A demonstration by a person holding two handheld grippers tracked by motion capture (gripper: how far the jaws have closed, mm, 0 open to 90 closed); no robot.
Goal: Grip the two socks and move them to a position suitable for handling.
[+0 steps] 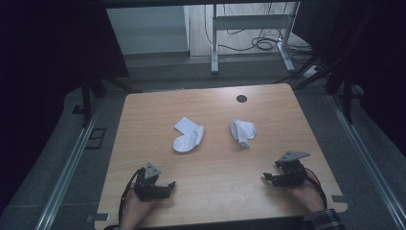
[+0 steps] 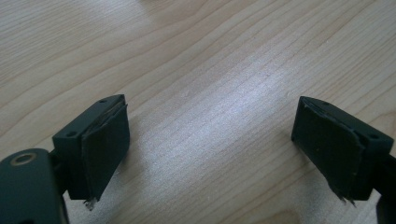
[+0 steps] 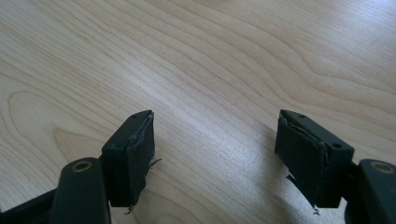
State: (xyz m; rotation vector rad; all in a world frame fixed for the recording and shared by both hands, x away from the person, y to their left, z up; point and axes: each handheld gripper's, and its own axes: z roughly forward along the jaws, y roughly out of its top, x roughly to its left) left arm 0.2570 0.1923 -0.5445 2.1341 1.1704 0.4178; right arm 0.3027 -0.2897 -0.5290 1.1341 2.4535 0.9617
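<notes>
Wooden table [image 1: 215, 163] holds two limp white socks [image 1: 188, 134] mid-frame; likely light, pinch a cuff; left gripper [image 1: 165, 188] and right gripper [image 1: 269, 177] both spread, empty

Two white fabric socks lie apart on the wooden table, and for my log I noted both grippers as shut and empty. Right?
Not quite. The two white fabric socks lie apart on the wooden table, but both gripper views show jaws wide open over bare wood: left gripper, right gripper. Empty is right.

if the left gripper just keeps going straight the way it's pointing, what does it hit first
Probably nothing. The left gripper, open and empty, points rightward along the near table. The left gripper view shows bare wood ahead. Both white socks lie farther back; the right gripper may sit roughly ahead, but depth is unclear.
</notes>
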